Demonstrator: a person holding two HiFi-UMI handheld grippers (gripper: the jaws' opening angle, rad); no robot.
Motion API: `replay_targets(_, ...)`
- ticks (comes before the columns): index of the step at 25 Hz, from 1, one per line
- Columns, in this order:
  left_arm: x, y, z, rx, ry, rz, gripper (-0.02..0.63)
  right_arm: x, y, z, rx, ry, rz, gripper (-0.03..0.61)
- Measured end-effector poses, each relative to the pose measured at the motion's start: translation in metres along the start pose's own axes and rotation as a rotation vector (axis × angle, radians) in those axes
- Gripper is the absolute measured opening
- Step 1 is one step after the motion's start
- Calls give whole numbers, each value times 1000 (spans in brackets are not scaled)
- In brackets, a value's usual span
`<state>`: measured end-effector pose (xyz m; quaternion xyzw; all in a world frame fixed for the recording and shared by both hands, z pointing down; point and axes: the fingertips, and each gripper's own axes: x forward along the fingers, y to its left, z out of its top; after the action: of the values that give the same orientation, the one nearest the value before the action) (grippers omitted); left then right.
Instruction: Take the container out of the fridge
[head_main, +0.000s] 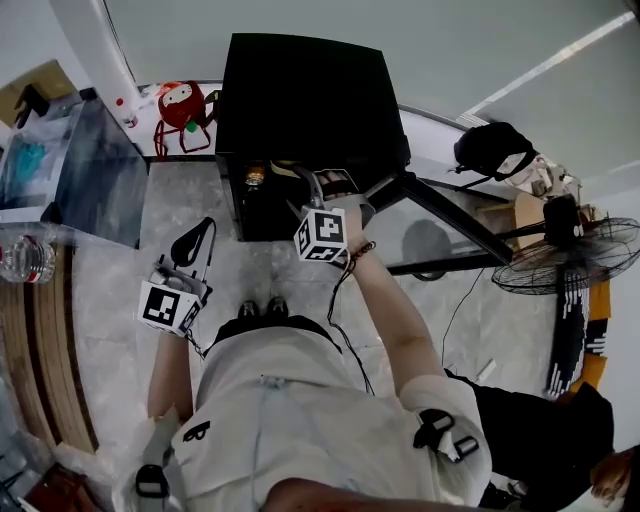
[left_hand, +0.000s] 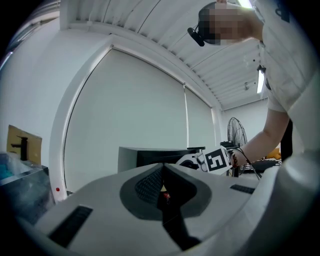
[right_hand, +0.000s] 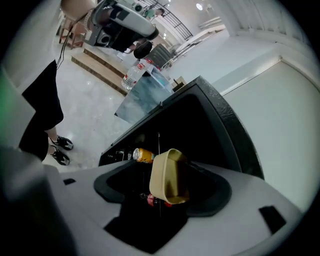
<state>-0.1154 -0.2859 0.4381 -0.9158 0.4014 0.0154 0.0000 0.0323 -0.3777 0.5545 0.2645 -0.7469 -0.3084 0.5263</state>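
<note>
"Tan container (right_hand: 167, 175): where is it?"
"Clamped in your right gripper (head_main: 322, 198), at the front edge of the black fridge (head_main: 300, 90). Its door (head_main: 445, 228) stands wide to your right."
"Left gripper (left_hand: 162, 175)?"
"Jaws pressed together, empty, over bare floor (head_main: 250, 265)."

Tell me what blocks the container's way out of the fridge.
Nothing visible does. The right gripper has its jaws shut on the beige container at the open front of the fridge. The glass door is swung aside, and the orange can lies beyond the container, inside.
</note>
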Motion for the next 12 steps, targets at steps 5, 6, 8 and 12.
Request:
replay_targets(5, -1, 0, -3, -4, 9, 4, 9, 28, 5, -12, -9, 75, 65, 296)
replay_targets(6, -2, 0, -3, -3, 8, 5, 9, 33, 5, -15, -10, 89, 73, 296)
replay_targets(8, -4, 4, -2, -1, 4, 14, 9, 42, 5, -17, -13, 111, 89, 296)
replay_targets(12, -9, 11, -2, -1, 8, 42, 9, 52, 11, -23, -22, 148, 145, 295)
